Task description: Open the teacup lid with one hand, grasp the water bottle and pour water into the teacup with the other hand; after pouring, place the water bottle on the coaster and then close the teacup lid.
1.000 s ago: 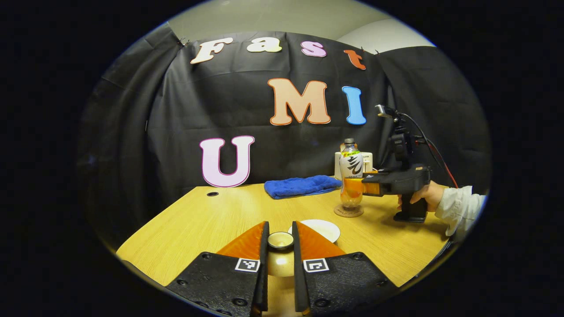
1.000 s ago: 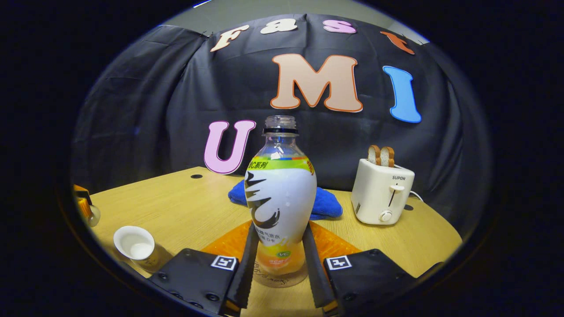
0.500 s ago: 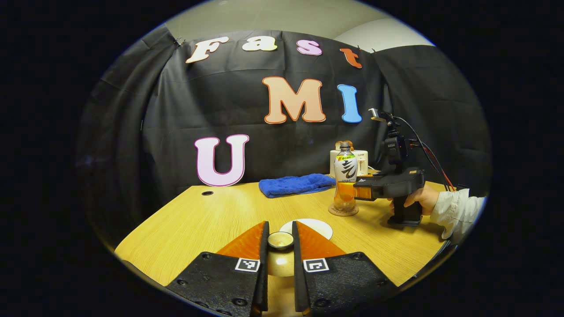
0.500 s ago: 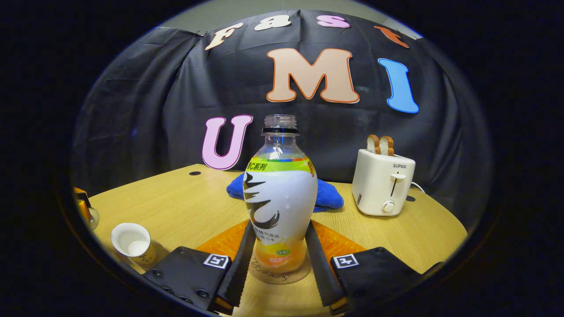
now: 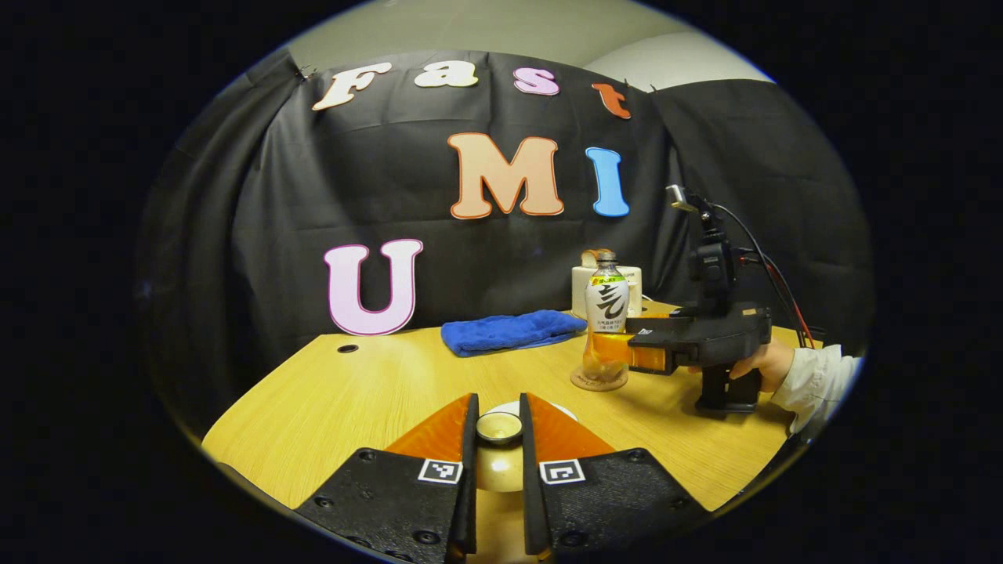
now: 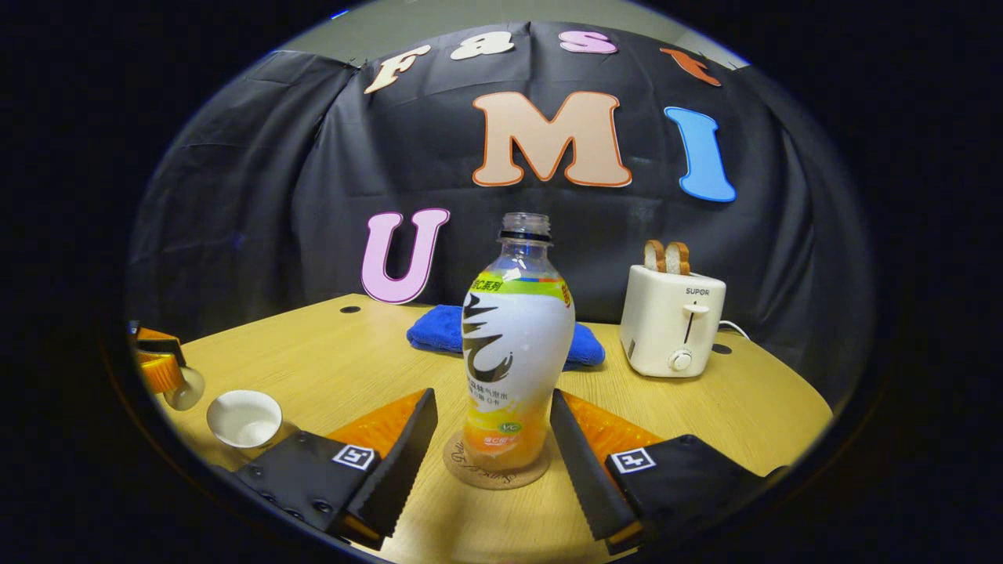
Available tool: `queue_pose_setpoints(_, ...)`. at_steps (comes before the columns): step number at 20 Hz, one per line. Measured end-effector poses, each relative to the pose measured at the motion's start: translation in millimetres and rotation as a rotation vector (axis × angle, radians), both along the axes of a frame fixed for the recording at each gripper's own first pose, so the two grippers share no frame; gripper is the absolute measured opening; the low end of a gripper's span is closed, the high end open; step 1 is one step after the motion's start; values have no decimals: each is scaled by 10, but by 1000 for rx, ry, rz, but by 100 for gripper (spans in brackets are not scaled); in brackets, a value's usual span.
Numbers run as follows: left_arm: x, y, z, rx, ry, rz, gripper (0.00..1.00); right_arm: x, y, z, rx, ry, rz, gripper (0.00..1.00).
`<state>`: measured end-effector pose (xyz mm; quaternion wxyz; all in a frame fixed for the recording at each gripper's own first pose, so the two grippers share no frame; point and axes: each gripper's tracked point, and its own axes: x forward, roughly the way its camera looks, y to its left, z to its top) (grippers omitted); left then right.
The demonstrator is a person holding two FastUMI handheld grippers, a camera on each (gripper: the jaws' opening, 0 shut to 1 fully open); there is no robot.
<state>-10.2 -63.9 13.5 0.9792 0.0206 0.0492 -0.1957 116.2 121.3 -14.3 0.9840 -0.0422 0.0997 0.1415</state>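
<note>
fingers of my right gripper [image 6: 490, 462] had just spread off the water bottle [image 6: 517, 368], which stood on the coaster [image 6: 492, 472]; my left gripper [image 5: 498, 439] clamped the lid [image 5: 499, 428], due back on the teacup [image 6: 244, 417].

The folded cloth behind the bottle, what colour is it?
Bright blue cloth; the right gripper view shows it best.
</note>
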Motion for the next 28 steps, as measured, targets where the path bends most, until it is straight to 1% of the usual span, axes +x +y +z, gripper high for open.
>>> queue_pose_setpoints(1, 36, -38, 3, -5, -1, -8, 21, -3, -25, 28, 0, -6, -7, 92)
queue_pose_setpoints(6, 195, -202, -72, -14, 30, -33, 21, -147, -108, 72, -39, -24, -12, 92)
queue_pose_setpoints(12, 327, -322, -179, 21, 41, -38, 22, -234, -257, 127, -24, -39, -25, 92)
queue_pose_setpoints(15, 397, -346, -275, 33, 63, -29, 21, -252, -336, 132, -6, -37, -34, 92)
queue_pose_setpoints(17, 407, -367, -340, 38, 77, -28, 22, -259, -387, 108, -1, -32, -40, 99)
queue_pose_setpoints(18, 406, -371, -362, 45, 77, -24, 22, -263, -416, 89, -2, -28, -42, 86)
queue_pose_setpoints(19, 413, -371, -347, 52, 68, -21, 22, -269, -430, 65, -2, -23, -45, 92)
queue_pose_setpoints(20, 418, -371, -340, 63, 63, -16, 22, -267, -445, 44, -5, -17, -44, 92)
queue_pose_setpoints(21, 427, -364, -353, 72, 59, -11, 21, -273, -452, 27, -8, -13, -45, 86)
queue_pose_setpoints(24, 431, -358, -362, 79, 51, -5, 27, -310, -469, 21, -12, -13, -42, 92)
queue_pose_setpoints(25, 435, -370, -373, 76, 52, -7, 27, -323, -462, 19, -9, -12, -41, 92)
queue_pose_setpoints(26, 427, -364, -386, 72, 56, -6, 36, -340, -464, 8, -5, -8, -40, 92)
queue_pose_setpoints(28, 414, -321, -368, 64, 50, 15, 58, -389, -456, 35, 1, -11, -41, 92)
